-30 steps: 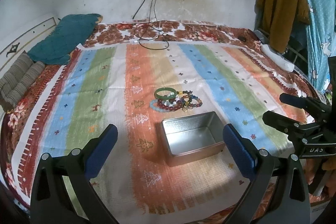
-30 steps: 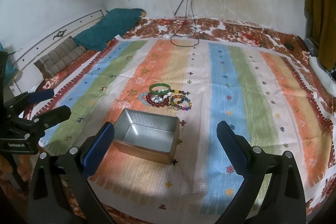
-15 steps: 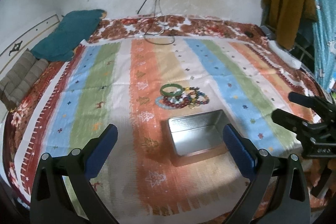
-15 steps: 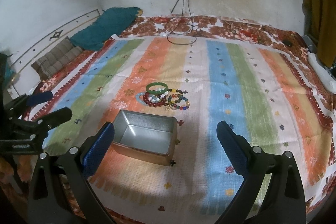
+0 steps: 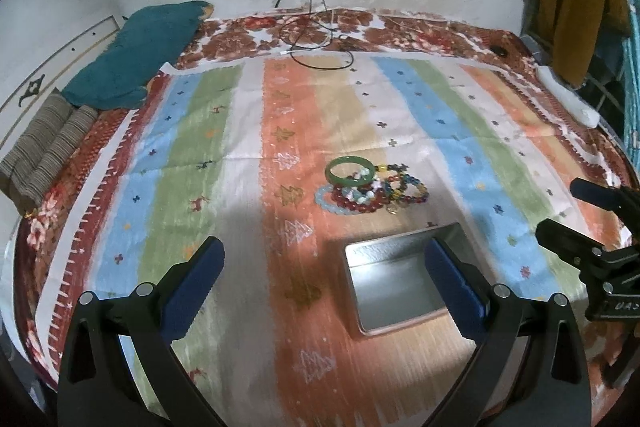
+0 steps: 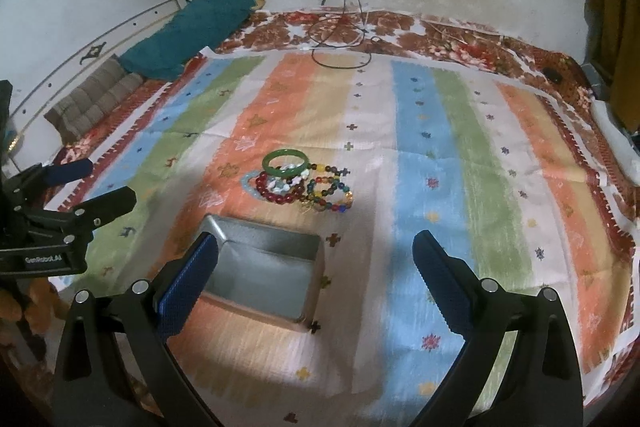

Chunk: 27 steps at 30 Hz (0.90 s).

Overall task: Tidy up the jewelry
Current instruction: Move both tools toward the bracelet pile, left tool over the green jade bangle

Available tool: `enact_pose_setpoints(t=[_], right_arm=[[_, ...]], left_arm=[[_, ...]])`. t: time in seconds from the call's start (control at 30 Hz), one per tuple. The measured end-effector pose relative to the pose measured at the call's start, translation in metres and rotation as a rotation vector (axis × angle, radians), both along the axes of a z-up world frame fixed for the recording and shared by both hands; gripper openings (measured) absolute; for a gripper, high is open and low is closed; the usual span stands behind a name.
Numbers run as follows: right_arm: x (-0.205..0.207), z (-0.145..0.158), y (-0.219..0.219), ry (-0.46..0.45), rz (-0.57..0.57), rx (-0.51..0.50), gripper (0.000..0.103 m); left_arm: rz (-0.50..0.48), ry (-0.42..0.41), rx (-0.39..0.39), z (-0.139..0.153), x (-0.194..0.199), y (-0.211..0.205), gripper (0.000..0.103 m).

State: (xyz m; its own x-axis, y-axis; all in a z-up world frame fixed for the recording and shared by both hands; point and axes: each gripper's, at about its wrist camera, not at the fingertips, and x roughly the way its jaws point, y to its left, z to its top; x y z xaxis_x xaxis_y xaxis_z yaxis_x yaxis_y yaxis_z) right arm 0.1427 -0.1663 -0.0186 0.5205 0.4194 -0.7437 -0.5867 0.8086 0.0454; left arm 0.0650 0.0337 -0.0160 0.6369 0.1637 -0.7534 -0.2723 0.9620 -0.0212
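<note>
At the far left of the left wrist view a teal pillow (image 5: 136,55) lies at the upper left, on the bed's edge, and plays no part. The left tool (image 5: 324,279) fills the lower frame, its blue pads spread wide with nothing between them. The striped cloth (image 5: 200,147) covers the bed. Just right of centre lies the jewelry pile: a green bangle (image 5: 351,169) leaning on a tangle of beaded bracelets (image 5: 376,191). Below it, near but apart, sits the metal tin (image 5: 396,287), with nothing in it, partly hidden by the tool's right pad.

In the right wrist view the pile sits at centre, the tin at lower left of centre, and the right tool (image 6: 316,279) hangs above the cloth with its fingers equally wide apart and holding nothing.

The step in hand looks like the first pick. It is probably best to begin with the bangle: it sits on top, is rigid, and can be pinched across its band without dragging the strings of beads. One pad should likely go inside the ring and one outside, followed by a straight lift. The beaded loops overlap, so taking one at its outer edge should avoid snagging its neighbours. Release should come low over the tin, so nothing bounces out.
</note>
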Motion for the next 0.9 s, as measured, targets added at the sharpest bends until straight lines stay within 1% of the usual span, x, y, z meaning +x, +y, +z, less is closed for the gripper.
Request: enact_pose_setpoints(t=[0.2,0.43,0.67,0.9], right_arm=[[0.012,-0.002,0.004,0.019,-0.005,-0.009,0.099],[0.029,-0.008,0.013,0.051,-0.001,-0.03,0.099],[0.046,-0.012,0.02,0.076,-0.012,-0.044,0.099],[0.064,-0.021,0.032,0.095,-0.017,-0.069,0.099]], left_arm=[[0.039,0.028,-0.003,-0.003,0.019,0.015,0.097],[0.053,0.067,-0.011,-0.011,0.04,0.024,0.097],[0.094,0.073,-0.058,-0.014,0.055,0.039,0.097],[0.085,0.095,-0.115,-0.025,0.081,0.046,0.097]])
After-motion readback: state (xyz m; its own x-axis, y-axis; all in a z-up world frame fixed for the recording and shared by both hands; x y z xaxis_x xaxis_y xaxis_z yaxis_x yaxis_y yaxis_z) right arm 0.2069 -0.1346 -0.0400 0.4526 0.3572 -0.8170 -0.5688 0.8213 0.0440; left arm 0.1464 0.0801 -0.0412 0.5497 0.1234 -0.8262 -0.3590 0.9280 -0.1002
